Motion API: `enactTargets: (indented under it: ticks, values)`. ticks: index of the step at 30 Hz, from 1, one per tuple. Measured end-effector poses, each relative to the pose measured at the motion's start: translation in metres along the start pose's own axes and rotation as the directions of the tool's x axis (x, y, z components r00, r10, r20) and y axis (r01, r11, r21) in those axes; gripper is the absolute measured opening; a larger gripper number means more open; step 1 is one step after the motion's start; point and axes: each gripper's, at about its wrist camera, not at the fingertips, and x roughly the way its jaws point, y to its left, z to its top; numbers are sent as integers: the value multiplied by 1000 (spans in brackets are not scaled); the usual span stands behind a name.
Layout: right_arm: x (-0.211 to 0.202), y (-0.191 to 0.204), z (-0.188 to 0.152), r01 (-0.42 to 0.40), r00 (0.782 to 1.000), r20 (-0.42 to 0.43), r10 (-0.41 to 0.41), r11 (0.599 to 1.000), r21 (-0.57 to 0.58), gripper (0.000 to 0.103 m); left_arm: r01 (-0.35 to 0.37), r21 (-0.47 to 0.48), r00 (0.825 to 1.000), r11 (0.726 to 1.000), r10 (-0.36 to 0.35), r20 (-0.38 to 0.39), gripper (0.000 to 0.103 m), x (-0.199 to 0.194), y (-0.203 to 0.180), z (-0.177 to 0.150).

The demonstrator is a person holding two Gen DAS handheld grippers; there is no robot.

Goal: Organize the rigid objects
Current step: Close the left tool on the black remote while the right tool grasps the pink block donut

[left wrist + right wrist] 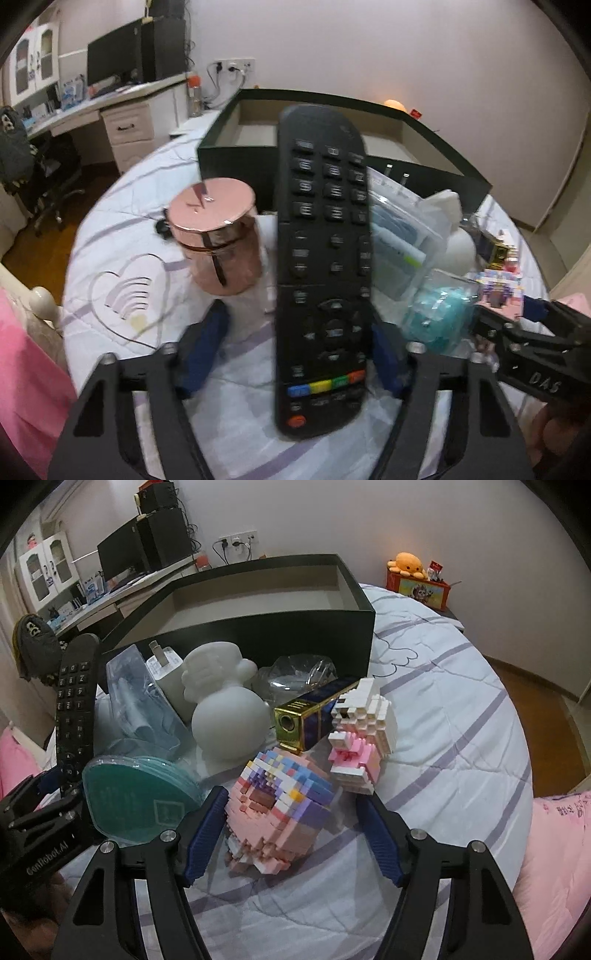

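Left wrist view: black remote [321, 266] lies lengthwise between the left tongs [295, 354], its far end reaching toward the dark open box [236, 162], its coloured-key end nearest the camera. The tongs stand part-open around it. The right-hand pad sits at the remote's edge, while bedsheet shows between the left-hand pad [205, 347] and the remote, so I judge it not yet clamped. A copper tin [218, 240] stands just beside the remote on the bed [122, 229]. In the right wrist view the right tongs [291, 827] straddle a pink-and-lilac block figure [277, 805] resting on the bedsheet. They are open too, with a gap on the right side and the left pad close to or grazing the bricks; contact there is unclear. A white block figure [364, 731] and a white figurine [229, 720] crowd just behind. Step in hand, judged: both tongs are at the grasp stage, nothing boxed from these two. Next move calls for closing squarely on the remote's narrow sides and gently on the bricks, which may shed pieces. Then each must be lifted clear of its neighbours and over the box wall.
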Motion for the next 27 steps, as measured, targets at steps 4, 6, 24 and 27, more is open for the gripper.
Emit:
enactTargets:
  ticks: [4, 6, 24, 27]
  values:
    - [-7, -1, -4, -25, 1000, 14, 25, 1000, -5, 51, 3, 7, 1000, 1000, -3, -6, 44, -2, -4, -2]
    - [-8, -2, -6, -38, 999, 9, 38, 999, -9, 51, 7, -4, 1000, 1000, -7, -8, 33, -4, 0, -3]
    - [-42, -8, -15, -151, 987, 49, 150, 988, 13, 50, 8, -20, 999, 1000, -8, 32, 11, -42, 11, -9]
    - [-48, -7, -14, -160, 985, 62, 159, 987, 8, 50, 10, -15, 999, 1000, -9, 51, 11, -51, 11, -6]
